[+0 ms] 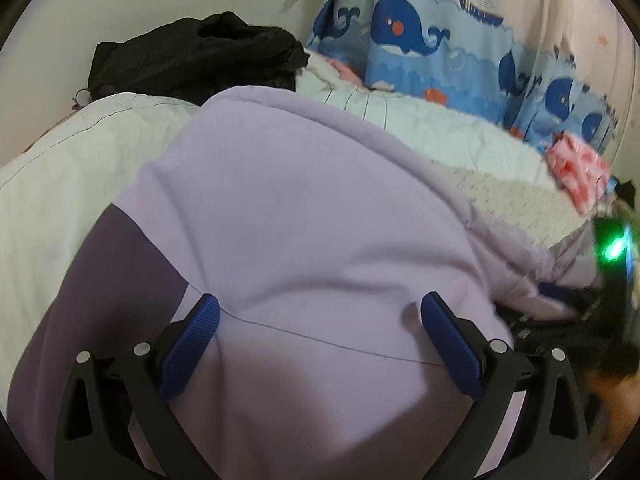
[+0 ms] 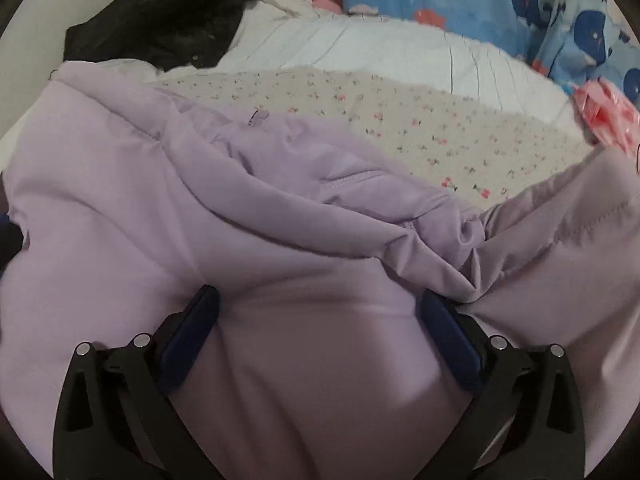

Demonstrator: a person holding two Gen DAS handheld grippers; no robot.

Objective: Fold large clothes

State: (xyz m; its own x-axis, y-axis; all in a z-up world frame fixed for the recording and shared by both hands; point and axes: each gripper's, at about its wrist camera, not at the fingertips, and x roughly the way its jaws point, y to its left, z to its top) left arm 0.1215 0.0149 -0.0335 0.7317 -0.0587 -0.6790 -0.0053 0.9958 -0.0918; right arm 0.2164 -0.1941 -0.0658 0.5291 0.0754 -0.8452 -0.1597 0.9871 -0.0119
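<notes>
A large lilac garment [image 1: 304,216] lies spread on the bed and fills most of both views [image 2: 200,208]. My left gripper [image 1: 320,312] is open, its blue pads wide apart, right over smooth lilac cloth with a thin seam line across it. My right gripper [image 2: 320,304] is open too, over the same garment, next to a bunched fold [image 2: 440,236] and a loose lilac part [image 2: 560,216] running off to the right. The right gripper's body with a green light [image 1: 614,246] shows at the right edge of the left wrist view.
The bed has a white quilt [image 1: 72,168] and a floral sheet [image 2: 400,124]. A black garment [image 1: 192,52] lies at the head by the wall. Pink cloth [image 1: 580,168] lies at the right. A whale-print curtain [image 1: 420,40] hangs behind the bed.
</notes>
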